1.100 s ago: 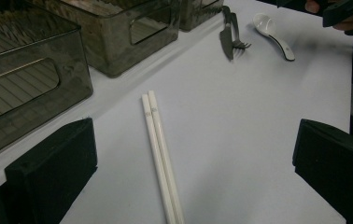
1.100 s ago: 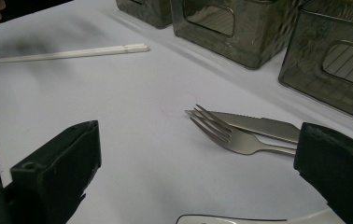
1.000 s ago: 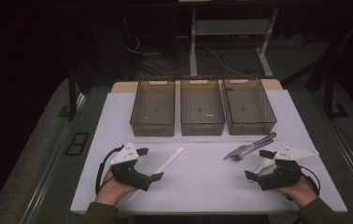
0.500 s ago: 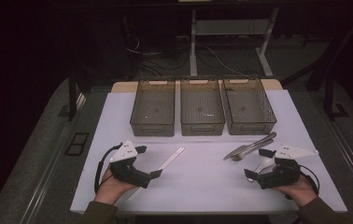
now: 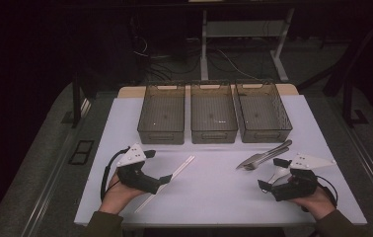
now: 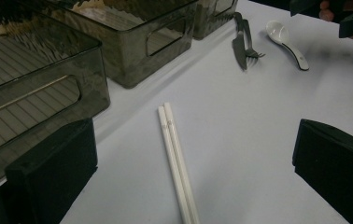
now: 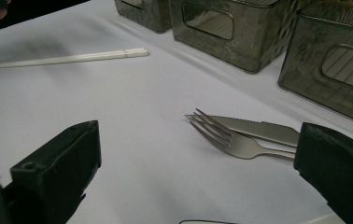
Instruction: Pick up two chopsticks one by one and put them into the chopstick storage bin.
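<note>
Barely shifting since a second ago, both hands resting at the near edge much as before, cutlery lying where it was. Holding nothing: left gripper (image 6: pixel 188 172) standing with matte black block jaws spread wide over the near end of two slim white chopsticks (image 6: pixel 176 163), lying side by side and touching; right gripper (image 7: pixel 198 182) likewise gaping, blunt black jaws framing a shiny steel fork (image 7: pixel 233 140) resting partly on a flat steel knife (image 7: pixel 258 129). Lying just beside those in the left gripper view, a glossy white spoon (image 6: pixel 286 43) with a dark-edged handle. Sitting farther out, three smoky translucent plastic bins (image 5: pixel 213 112) in a row, rectangular, ribbed on the floor, cut-out handles in the end walls, touching or nearly so. Spreading beneath everything, a smooth pale table cover (image 5: pixel 214 192). Showing no readable writing anywhere; a faint mark near the chopsticks' upper ends, too small to make out.
</note>
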A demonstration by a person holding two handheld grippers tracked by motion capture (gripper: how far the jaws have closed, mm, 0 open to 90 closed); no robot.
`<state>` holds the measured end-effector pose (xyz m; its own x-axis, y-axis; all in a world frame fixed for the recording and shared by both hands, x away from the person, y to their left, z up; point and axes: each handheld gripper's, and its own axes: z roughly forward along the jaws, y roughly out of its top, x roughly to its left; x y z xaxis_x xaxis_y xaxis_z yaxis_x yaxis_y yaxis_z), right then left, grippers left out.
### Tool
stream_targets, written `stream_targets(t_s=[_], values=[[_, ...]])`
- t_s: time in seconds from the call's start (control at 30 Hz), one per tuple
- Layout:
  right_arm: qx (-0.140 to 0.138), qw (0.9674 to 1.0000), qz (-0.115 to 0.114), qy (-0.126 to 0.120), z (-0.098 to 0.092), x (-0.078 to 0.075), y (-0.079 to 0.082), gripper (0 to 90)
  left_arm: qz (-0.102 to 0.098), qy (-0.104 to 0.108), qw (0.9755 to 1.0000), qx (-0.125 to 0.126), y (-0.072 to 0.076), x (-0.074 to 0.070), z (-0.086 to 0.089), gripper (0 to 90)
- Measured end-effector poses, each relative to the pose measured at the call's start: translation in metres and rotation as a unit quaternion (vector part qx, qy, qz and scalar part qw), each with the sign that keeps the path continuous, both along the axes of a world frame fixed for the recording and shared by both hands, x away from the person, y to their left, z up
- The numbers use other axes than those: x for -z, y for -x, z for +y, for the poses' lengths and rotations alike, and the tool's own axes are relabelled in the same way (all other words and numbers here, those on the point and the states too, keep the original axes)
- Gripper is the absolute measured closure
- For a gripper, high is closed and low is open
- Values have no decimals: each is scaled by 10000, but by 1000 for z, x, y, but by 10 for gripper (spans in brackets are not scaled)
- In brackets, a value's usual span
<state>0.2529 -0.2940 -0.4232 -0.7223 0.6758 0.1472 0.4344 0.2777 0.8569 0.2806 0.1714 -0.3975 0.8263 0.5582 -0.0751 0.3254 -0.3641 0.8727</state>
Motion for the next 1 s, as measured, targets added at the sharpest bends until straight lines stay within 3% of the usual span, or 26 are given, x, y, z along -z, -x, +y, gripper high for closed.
stream_targets(t_s=[1.0], values=[[71, 9999, 65, -41, -3, 0, 0, 8, -12, 4, 10000, 73, -30, 0, -35, 7]])
